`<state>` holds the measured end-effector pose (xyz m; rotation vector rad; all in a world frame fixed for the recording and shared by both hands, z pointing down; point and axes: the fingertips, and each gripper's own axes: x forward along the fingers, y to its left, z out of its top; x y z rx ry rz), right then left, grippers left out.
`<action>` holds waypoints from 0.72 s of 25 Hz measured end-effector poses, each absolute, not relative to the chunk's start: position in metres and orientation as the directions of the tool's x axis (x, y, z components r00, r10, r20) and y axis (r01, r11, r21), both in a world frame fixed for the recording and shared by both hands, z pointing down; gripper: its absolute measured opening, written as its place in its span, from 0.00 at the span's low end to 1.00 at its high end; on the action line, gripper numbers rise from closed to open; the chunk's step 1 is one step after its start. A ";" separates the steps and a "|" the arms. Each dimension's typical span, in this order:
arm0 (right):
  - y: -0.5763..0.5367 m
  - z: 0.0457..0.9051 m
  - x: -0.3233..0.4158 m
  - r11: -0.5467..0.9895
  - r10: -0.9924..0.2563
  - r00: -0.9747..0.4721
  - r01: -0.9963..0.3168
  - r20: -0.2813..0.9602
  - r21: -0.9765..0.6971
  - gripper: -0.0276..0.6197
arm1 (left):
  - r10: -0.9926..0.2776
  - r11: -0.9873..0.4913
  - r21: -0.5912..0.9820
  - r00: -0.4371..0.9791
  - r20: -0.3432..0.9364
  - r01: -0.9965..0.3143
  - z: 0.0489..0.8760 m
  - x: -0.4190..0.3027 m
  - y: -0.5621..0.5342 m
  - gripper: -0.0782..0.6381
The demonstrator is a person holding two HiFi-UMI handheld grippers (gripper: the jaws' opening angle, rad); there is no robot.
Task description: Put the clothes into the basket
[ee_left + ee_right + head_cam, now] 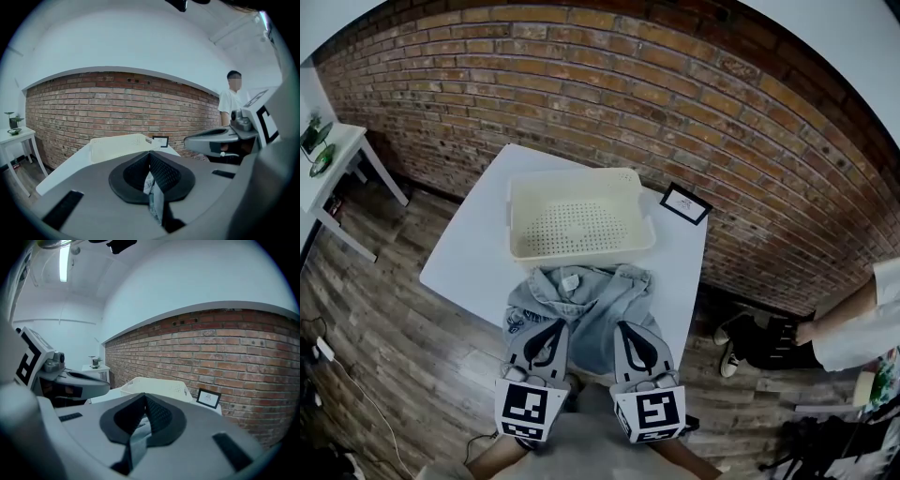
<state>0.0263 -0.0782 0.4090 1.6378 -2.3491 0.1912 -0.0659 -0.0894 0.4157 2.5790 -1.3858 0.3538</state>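
Looking down, the head view shows pale blue clothes [581, 298] bunched at the table's [469, 262] near edge, just short of the empty basket [581, 249]; the left gripper view shows the left gripper [150, 157] pinching a fold, the right gripper view the right gripper [144, 400] likewise, so lifting over the near rim seems next.

Pale blue denim clothes [581, 305] bunched at surface's near edge, 6 o'clock of basket [517, 220]: cream, perforated, upright.

No legible text or labels.
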 end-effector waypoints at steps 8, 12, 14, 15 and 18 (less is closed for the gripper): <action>-0.081 0.413 0.029 0.376 -0.894 -0.343 -0.925 0.289 0.065 0.05 | -0.821 -0.502 0.049 0.493 0.286 -0.864 0.421 -0.081 -0.099 0.12; -0.086 0.417 0.034 0.390 -0.881 -0.351 -0.918 0.319 0.067 0.05 | -0.815 -0.500 0.036 0.484 0.320 -0.865 0.433 -0.085 -0.104 0.12; -0.088 0.422 0.038 0.400 -0.872 -0.356 -0.914 0.336 0.072 0.05 | -0.805 -0.490 0.045 0.472 0.359 -0.870 0.446 -0.091 -0.107 0.12; -0.089 0.423 0.041 0.405 -0.869 -0.359 -0.912 0.339 0.072 0.05 | -0.800 -0.483 0.059 0.468 0.374 -0.874 0.452 -0.095 -0.108 0.13; -0.093 0.431 0.044 0.432 -0.850 -0.389 -0.900 0.355 0.048 0.07 | -0.780 -0.464 0.124 0.470 0.413 -0.877 0.469 -0.106 -0.111 0.19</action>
